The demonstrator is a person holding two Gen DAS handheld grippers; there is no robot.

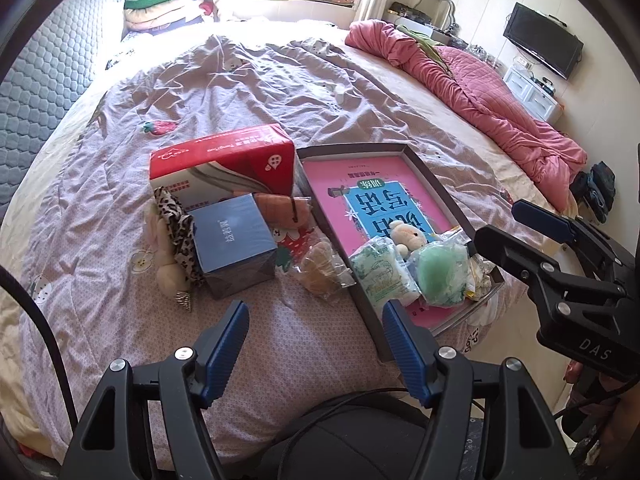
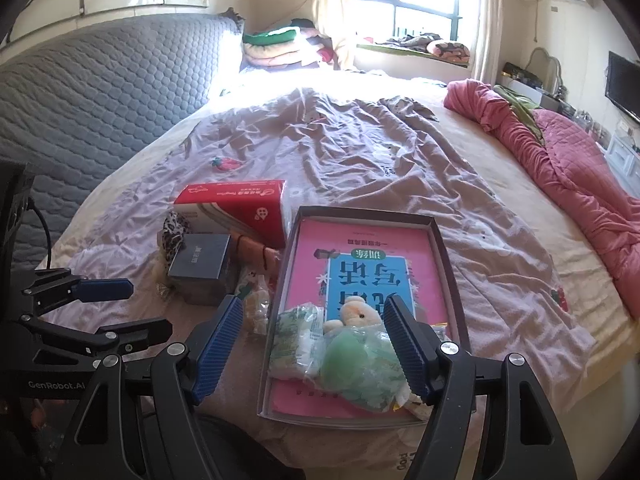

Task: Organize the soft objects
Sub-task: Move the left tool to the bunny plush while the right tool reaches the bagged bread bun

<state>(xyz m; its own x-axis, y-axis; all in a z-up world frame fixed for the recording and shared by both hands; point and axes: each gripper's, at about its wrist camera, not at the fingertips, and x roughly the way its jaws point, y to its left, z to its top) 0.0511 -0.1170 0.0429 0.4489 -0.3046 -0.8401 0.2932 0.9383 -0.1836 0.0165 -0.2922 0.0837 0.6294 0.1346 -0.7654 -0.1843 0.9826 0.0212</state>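
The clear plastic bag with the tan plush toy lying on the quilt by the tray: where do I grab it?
Pinch the bagged tan plush toy across its bulging middle, coming from above. It lies flat on the quilt, close beside the tray wall, so a side approach looks cramped; the open left hand-held gripper seems nearest.

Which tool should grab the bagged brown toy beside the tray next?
Probably the left tool: it is open and empty, with the brown toy just ahead on the bedspread. The right tool hangs over the tray.
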